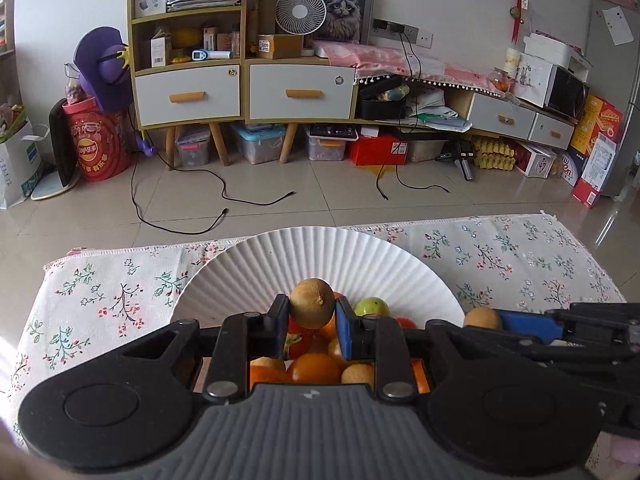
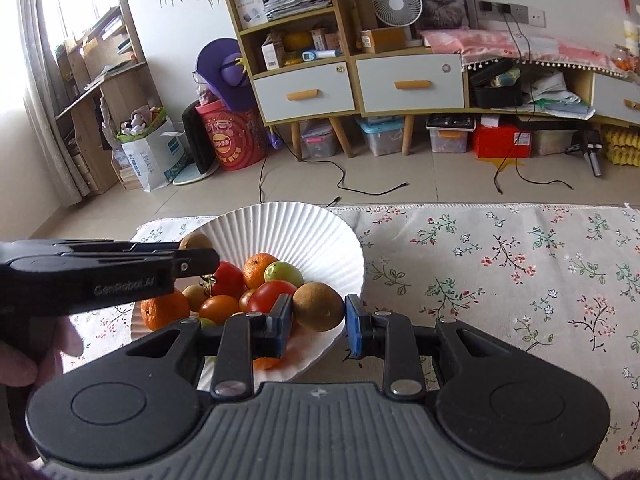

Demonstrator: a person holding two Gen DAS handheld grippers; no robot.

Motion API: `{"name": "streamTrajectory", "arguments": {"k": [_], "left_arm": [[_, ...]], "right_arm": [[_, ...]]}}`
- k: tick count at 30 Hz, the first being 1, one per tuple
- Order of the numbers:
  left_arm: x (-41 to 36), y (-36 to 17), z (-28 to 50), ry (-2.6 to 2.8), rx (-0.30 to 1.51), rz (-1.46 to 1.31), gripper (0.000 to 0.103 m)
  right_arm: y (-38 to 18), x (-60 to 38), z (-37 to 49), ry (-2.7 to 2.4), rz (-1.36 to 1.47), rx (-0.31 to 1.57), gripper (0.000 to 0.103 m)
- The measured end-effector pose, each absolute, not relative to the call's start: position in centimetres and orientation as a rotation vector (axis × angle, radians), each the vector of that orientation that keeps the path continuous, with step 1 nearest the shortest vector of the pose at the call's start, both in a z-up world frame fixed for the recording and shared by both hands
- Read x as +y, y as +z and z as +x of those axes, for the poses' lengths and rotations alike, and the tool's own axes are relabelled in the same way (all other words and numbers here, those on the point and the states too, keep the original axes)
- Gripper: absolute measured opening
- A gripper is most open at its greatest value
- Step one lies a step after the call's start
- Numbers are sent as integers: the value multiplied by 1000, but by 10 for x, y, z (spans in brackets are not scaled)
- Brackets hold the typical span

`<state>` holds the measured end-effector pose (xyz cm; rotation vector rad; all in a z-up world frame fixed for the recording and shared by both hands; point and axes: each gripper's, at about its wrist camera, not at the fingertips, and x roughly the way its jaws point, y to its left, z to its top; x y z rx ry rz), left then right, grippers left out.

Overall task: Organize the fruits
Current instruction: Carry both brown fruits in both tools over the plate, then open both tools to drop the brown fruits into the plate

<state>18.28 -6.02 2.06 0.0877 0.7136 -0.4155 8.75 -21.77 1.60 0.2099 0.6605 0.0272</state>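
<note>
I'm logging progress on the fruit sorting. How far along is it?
Done: nothing visibly sorted out on the tablecloth. In hand: each gripper, left and right, is shut on a brown fruit. Left: tomatoes, oranges and a green fruit fill the plate.

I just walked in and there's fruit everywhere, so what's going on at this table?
A person is sorting fruit with two handheld tongs. The left tongs grip a small brown fruit above the white paper plate. The right tongs grip another brown fruit at the plate's near edge. Tomatoes, oranges and a green fruit are piled on the plate, which sits on a floral tablecloth.
</note>
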Motion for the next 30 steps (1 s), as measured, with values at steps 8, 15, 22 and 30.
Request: {"name": "streamTrajectory", "arguments": {"k": [8,15,22,30], "left_arm": [[-72,13,206,-370,743,100,21],[-72,8,214,-330,779,109,21],[-69,9,216,-307,776,107,26],[-65,16,207,-271,755,123,56]], "right_arm": [[11,-216,90,59,208,679,26],[10,-218,90,55,211,678,28],[9,-218,91,50,212,673,30],[14,-218,89,37,230,654,50]]}}
